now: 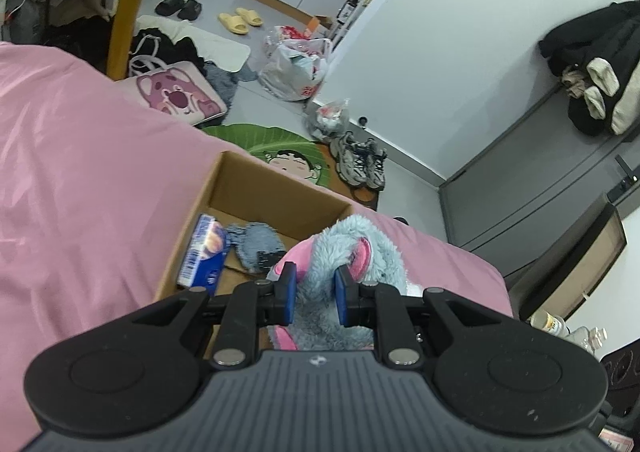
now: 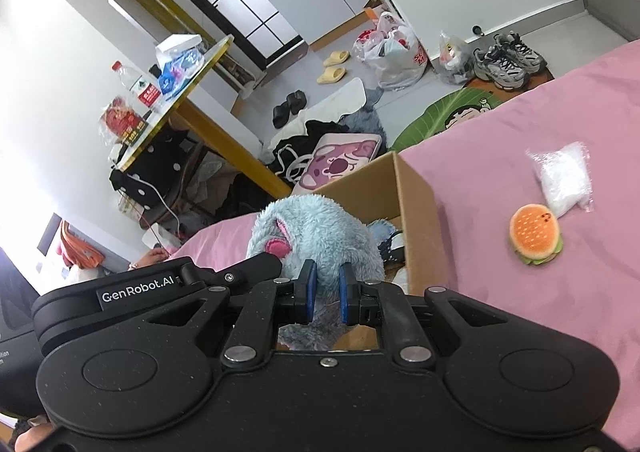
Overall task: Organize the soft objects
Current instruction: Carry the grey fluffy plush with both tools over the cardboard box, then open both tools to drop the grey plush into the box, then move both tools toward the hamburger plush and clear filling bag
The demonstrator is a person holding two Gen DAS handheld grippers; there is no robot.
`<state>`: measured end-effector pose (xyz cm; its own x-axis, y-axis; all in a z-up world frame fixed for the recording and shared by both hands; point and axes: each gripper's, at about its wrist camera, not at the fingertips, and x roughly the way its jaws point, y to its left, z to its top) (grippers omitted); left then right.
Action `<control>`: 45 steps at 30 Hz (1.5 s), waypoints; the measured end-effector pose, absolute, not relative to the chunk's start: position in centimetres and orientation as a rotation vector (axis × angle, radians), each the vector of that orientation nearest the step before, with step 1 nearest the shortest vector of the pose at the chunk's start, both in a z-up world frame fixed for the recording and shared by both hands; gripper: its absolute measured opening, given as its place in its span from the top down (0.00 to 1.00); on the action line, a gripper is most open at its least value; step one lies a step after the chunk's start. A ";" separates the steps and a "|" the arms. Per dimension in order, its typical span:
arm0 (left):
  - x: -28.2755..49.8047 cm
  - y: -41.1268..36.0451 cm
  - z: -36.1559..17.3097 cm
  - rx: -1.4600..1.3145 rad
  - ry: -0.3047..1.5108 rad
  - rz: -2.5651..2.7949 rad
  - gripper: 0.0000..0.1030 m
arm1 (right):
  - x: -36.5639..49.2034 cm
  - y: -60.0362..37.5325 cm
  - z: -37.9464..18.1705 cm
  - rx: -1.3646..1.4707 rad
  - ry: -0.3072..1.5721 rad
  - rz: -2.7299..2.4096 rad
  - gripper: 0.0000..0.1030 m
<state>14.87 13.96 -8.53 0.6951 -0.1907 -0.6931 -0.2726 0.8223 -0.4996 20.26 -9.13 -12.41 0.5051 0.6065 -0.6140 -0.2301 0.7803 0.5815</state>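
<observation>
A fluffy light-blue plush toy (image 1: 352,252) with pink ears hangs over the near part of an open cardboard box (image 1: 256,184) on the pink bed. My left gripper (image 1: 316,284) is shut on its blue fur. From the other side my right gripper (image 2: 328,284) is also shut on the same plush toy (image 2: 316,232), above the cardboard box (image 2: 416,196). Inside the box lie a blue tissue pack (image 1: 204,252) and a blue-grey knitted piece (image 1: 256,244). A small burger plush (image 2: 536,234) and a clear bag of white filling (image 2: 564,176) rest on the bed to the right.
The pink bedsheet (image 1: 80,180) spreads wide to the left of the box. Beyond the bed edge the floor holds a pink bear cushion (image 1: 176,92), sneakers (image 1: 362,164), plastic bags (image 1: 296,64) and slippers. A yellow-edged table (image 2: 180,88) with bottles stands at the far left.
</observation>
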 end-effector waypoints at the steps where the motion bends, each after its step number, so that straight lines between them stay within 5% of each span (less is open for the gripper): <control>1: 14.8 14.3 -8.7 -0.622 0.818 0.054 0.82 | 20.2 -8.9 -12.5 0.460 0.912 0.526 0.88; 9: 15.5 15.3 -9.6 -0.614 0.905 0.153 0.76 | 20.9 -8.1 -13.4 0.449 0.972 0.513 0.72; 16: 15.6 14.6 -8.7 -0.597 0.901 0.149 0.46 | 20.7 -10.6 -12.7 0.482 0.966 0.496 0.51; 23: 15.7 12.6 -7.5 -0.553 0.880 0.161 0.22 | 20.9 -13.2 -11.6 0.461 0.960 0.499 0.44; 28: 15.9 11.0 -6.8 -0.519 0.874 0.168 0.18 | 21.1 -15.4 -11.0 0.430 0.954 0.497 0.23; 33: 16.0 9.6 -6.0 -0.478 0.873 0.172 0.18 | 21.5 -17.7 -10.5 0.397 0.949 0.475 0.13; 45: 16.6 6.0 -4.6 -0.409 0.825 0.184 0.01 | 23.4 -21.6 -9.1 0.356 0.913 0.459 0.12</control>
